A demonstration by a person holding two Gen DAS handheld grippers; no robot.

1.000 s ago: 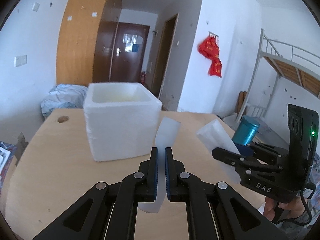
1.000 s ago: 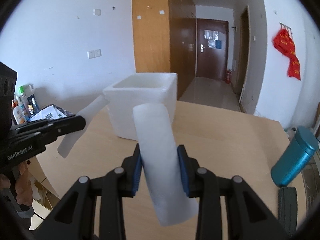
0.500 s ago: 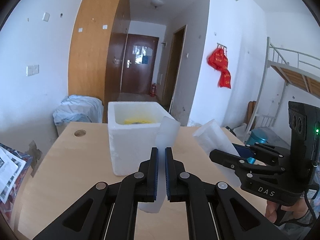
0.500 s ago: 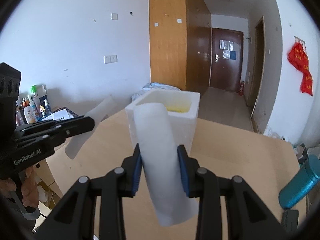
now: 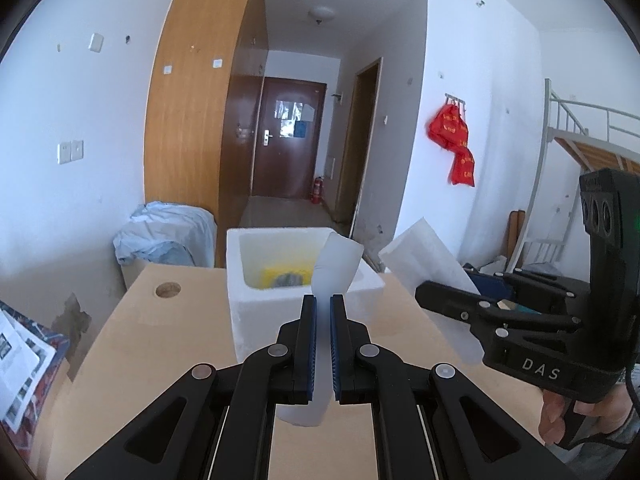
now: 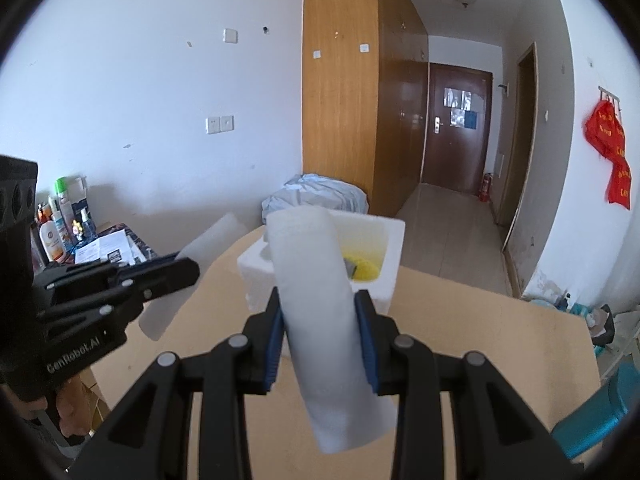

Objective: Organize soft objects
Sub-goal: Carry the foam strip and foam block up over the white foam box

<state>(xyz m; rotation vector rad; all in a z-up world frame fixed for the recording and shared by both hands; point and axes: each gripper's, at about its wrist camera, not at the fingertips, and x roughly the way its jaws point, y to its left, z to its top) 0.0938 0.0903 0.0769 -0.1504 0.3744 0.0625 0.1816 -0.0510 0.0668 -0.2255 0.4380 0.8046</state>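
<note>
Both grippers carry white foam pieces near the foam box (image 5: 256, 280) on the table (image 5: 132, 332). Left gripper (image 5: 322, 344) pinches a thin foam sheet (image 5: 336, 264) nearly flat; right gripper (image 6: 320, 340), partly open, clamps a thicker foam strip (image 6: 316, 280) mid-length. Foam looks light, squashy, likely floppy; hold mid-length. Box rim and yellow item (image 6: 366, 270) inside may obstruct; teal bottle (image 6: 592, 420) far right.

The right gripper (image 6: 320, 336) clamps a white foam roll (image 6: 324, 320) before the foam box (image 6: 384, 256).
</note>
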